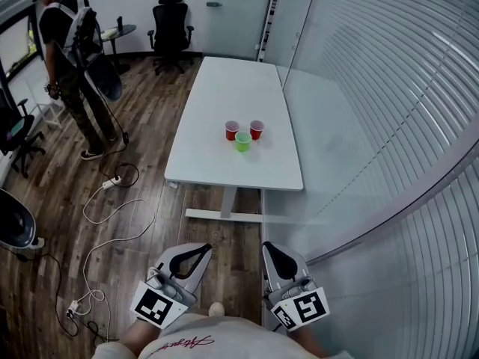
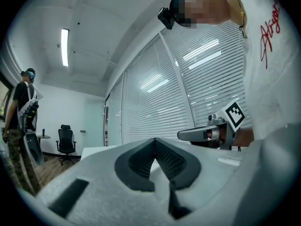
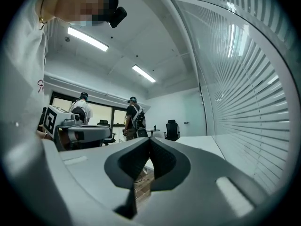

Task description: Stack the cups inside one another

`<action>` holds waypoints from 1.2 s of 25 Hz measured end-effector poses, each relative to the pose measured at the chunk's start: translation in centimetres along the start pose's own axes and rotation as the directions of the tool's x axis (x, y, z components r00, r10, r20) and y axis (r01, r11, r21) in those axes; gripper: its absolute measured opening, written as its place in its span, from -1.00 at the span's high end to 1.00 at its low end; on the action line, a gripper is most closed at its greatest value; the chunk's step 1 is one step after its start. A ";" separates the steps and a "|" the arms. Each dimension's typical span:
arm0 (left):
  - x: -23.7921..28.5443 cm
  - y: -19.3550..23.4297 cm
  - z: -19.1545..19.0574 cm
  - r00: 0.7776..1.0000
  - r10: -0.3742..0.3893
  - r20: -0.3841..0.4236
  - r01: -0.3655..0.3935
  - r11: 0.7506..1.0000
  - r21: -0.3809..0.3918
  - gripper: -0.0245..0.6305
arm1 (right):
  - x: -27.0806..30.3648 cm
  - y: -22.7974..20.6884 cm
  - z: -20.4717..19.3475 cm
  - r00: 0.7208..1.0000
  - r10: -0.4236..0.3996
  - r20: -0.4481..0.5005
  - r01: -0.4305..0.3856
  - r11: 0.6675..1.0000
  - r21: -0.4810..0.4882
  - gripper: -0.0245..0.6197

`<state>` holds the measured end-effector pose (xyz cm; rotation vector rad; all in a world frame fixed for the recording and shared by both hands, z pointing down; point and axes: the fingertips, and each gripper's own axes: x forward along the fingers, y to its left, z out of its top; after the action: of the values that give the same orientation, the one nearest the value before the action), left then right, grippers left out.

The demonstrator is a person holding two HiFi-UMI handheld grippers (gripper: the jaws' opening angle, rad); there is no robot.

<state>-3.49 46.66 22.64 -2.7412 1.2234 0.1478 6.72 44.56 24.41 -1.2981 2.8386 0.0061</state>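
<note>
Left hand-held gripper (image 1: pixel 203 249) and right hand-held gripper (image 1: pixel 268 247) hang pressed together, empty, at six o'clock. Cups (image 1: pixel 242 141) stand unstacked at twelve on the surface (image 1: pixel 232 81), probably beyond reach.

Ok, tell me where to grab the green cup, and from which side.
Probably its near wall below the rim, coming from the near edge of the table. The green cup stands upright, mouth up, in front of the two red cups, so only that side is free.
</note>
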 end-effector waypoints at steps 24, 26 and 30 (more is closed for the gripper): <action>0.9 0.5 -0.1 0.999 -0.031 -0.012 0.032 0.999 0.034 0.93 | 1.0 0.2 -0.4 1.000 0.022 0.002 -0.022 1.000 0.015 0.93; 1.1 0.5 0.1 1.000 -0.029 -0.006 0.029 0.999 0.034 0.93 | 1.0 0.0 -0.3 1.000 0.022 0.002 -0.022 1.000 0.014 0.93; 1.4 0.2 -0.1 1.000 -0.021 -0.001 0.021 0.999 0.026 0.93 | 0.8 -0.3 -0.5 1.000 0.026 0.000 -0.026 0.999 0.019 0.93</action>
<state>-2.73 45.47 22.54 -2.7312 1.1887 0.1274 6.40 43.76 24.88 -1.2575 2.8483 -0.0199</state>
